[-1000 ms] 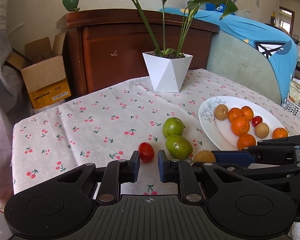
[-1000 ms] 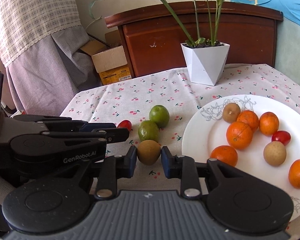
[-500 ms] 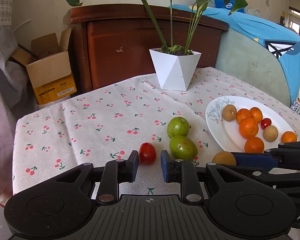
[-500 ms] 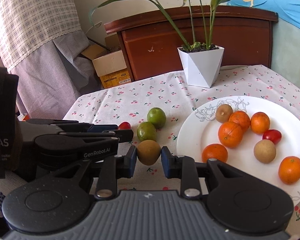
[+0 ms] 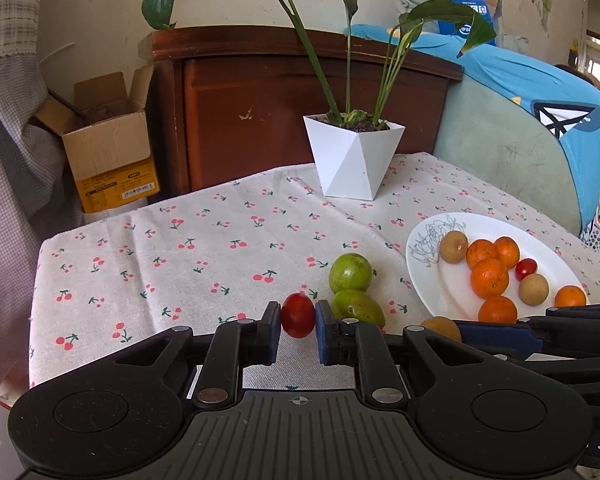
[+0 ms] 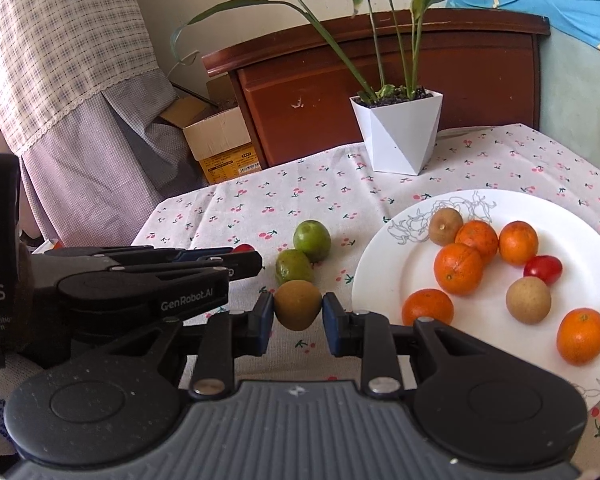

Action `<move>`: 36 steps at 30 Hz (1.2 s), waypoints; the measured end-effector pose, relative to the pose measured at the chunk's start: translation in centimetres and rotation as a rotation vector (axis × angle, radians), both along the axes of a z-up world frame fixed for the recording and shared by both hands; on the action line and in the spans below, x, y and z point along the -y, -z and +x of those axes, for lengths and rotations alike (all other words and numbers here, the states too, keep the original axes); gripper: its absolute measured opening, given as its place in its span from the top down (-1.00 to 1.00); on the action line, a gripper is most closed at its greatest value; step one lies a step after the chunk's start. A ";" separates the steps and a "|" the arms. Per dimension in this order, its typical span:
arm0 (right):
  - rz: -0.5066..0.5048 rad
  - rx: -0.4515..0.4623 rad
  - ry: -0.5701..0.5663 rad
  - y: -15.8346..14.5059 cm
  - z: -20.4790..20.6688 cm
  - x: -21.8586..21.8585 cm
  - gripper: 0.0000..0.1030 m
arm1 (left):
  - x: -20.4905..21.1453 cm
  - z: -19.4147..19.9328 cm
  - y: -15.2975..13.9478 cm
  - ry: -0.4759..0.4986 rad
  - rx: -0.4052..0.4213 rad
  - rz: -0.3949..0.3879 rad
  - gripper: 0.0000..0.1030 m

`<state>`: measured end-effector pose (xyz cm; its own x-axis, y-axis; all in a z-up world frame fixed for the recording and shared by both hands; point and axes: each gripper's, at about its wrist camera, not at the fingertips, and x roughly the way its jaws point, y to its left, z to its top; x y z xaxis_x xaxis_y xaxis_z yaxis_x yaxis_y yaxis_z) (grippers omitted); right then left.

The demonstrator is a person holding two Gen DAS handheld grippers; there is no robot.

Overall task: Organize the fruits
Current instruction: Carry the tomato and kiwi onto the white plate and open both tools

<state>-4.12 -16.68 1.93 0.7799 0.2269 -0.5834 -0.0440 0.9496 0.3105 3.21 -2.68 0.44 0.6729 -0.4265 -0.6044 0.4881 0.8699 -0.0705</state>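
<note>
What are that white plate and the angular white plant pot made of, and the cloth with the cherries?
The plate looks like glazed ceramic: glossy white with a fine grey line drawing near its rim. The plant pot has flat matte facets with crisp edges, so it could be plastic or ceramic; the look leaves that open. The tablecloth seems to be woven cotton or linen: dull, slightly coarse, with soft wrinkles.
</note>
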 end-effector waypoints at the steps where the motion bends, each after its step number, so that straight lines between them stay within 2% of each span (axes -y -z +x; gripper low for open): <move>1: 0.001 0.003 0.003 -0.1 -0.1 0.1 0.48 | -0.1 -0.2 -0.2 -0.002 -0.003 -0.008 0.69; 9: 0.019 0.048 0.056 -1.8 -1.7 2.8 0.48 | 0.6 -2.4 -2.5 0.014 -0.009 -0.078 0.69; 14: 0.018 0.085 0.138 -3.1 -3.3 5.8 0.48 | 3.1 -4.0 -4.0 0.080 0.016 -0.124 0.69; 19: 0.026 0.085 0.255 -3.2 -4.6 9.1 0.48 | 6.2 -5.0 -4.2 0.151 0.012 -0.158 0.69; 27: 0.075 0.031 0.357 -1.9 -4.7 11.8 0.48 | 9.9 -5.5 -2.8 0.196 -0.004 -0.129 0.69; 36: 0.140 -0.026 0.433 -0.5 -4.6 13.1 0.43 | 11.4 -6.1 -1.6 0.223 -0.009 -0.080 0.68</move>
